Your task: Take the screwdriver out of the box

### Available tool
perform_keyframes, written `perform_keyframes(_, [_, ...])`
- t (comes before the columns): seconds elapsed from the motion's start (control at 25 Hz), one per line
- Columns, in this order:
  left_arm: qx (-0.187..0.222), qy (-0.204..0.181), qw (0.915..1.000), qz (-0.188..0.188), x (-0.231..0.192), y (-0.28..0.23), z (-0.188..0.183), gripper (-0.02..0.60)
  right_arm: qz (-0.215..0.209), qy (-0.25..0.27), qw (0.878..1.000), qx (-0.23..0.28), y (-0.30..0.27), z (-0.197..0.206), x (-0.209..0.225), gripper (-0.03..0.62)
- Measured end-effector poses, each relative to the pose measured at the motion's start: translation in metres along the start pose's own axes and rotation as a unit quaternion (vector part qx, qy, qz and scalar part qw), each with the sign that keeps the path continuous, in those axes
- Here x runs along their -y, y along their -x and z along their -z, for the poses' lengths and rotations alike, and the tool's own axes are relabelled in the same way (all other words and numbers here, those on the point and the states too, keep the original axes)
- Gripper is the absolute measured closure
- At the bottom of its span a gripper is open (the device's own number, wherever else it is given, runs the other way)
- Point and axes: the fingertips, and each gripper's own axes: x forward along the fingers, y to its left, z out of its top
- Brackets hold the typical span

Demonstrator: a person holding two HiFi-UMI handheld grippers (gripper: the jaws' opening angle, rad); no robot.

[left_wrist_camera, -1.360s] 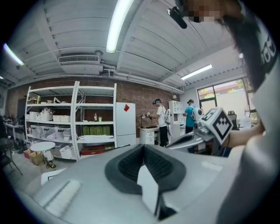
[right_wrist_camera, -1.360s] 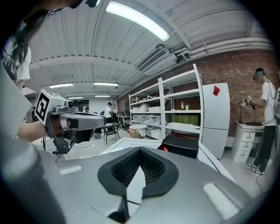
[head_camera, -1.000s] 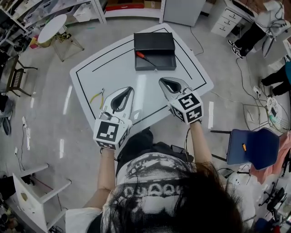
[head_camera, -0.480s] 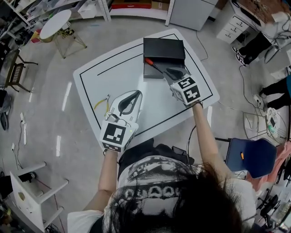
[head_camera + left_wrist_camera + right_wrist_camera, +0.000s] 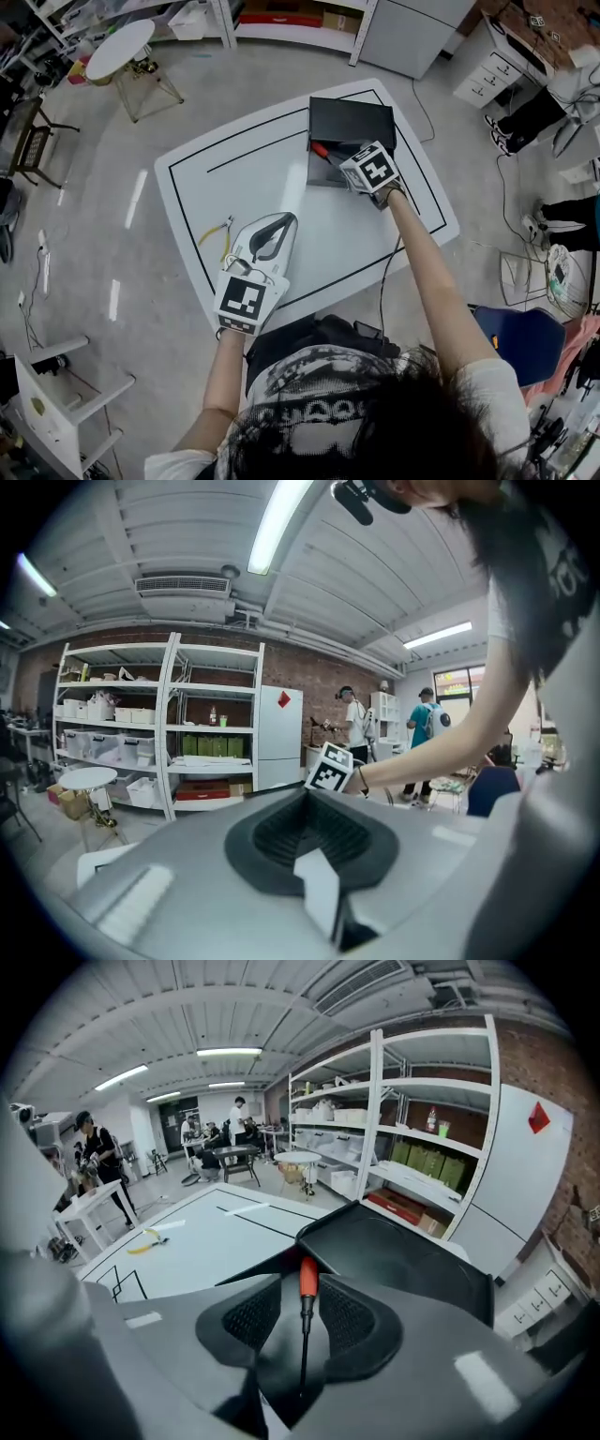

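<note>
R gripper [image 5: 349, 161] moved to box [image 5: 352, 117], fingers [image 5: 246, 1321] opening round screwdriver [image 5: 320, 148] inside, L gripper [image 5: 288, 218] clenched

The grey right gripper [image 5: 337, 157], with its marker cube, has travelled from the near edge of the white table [image 5: 244, 159] to the open black box [image 5: 352, 117]. Its jaws have just been opening and now stand apart on either side of the red-handled screwdriver [image 5: 306, 1283], without pressing it. The grey left gripper [image 5: 279, 223] has edged slightly further over the table.
</note>
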Motion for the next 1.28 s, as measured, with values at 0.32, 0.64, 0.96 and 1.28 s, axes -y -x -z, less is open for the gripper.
perform_keyframes(0.32, [-0.01,0.007,0.9998,-0.014,-0.037,-0.002,0.016,0.581,-0.014,-0.036,0.997,-0.069,-0.064,0.019,0.0,0.453])
perform_keyframes(0.64, [-0.01,0.025,0.9991,-0.033,-0.066,-0.003,0.027,0.581,-0.002,-0.065,0.992,-0.111,-0.088,0.033,0.007,0.446])
perform_keyframes(0.96, [-0.014,0.045,0.9977,-0.049,-0.086,0.001,0.043,0.581,0.014,-0.066,0.991,-0.116,-0.093,0.029,0.01,0.513])
perform_keyframes(1.28, [-0.023,0.036,0.9985,-0.036,-0.081,0.004,0.045,0.581,0.017,-0.018,0.992,-0.123,-0.086,0.025,0.008,0.514])
